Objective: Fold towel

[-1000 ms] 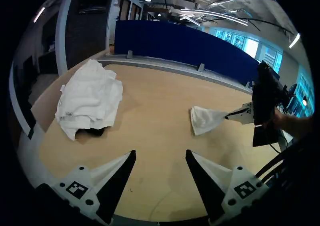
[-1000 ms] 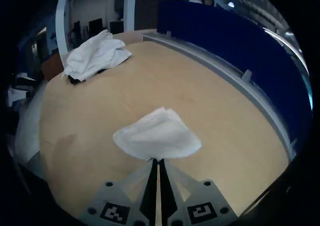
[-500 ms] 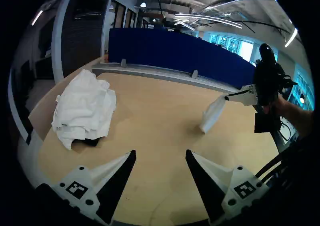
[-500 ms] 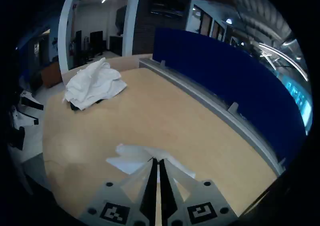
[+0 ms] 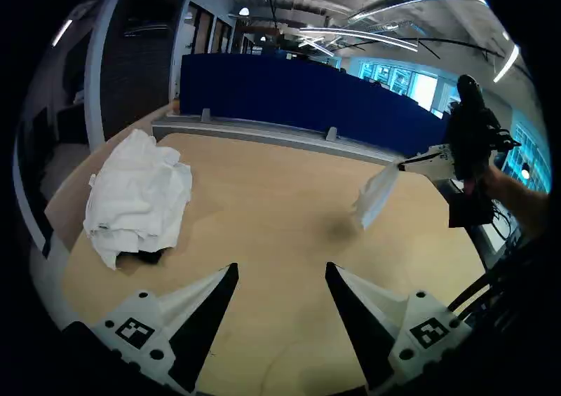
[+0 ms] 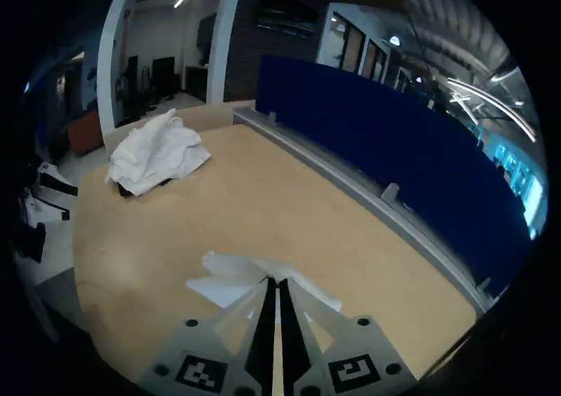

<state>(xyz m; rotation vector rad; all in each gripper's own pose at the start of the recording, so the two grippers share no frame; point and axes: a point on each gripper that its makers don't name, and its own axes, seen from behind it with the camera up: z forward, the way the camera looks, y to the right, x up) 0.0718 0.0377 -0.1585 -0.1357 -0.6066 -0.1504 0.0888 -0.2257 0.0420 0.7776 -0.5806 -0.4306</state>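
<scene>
Your right gripper [image 6: 278, 282] pinched a corner of the small white towel [image 5: 374, 194] between its closed fingers, and the cloth hung from them over the wooden surface [image 5: 273, 193]. Your left gripper [image 5: 280, 268] hovered with its fingers spread and held nothing. A heap of white towels [image 5: 137, 193] lay well apart.

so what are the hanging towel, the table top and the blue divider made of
The hanging towel: soft white cloth, likely cotton terry; it droops limply from the right gripper. The table top: light wood-look surface, probably laminate, smooth with a faint sheen. The blue divider: looks fabric-covered, matte; uncertain.
</scene>
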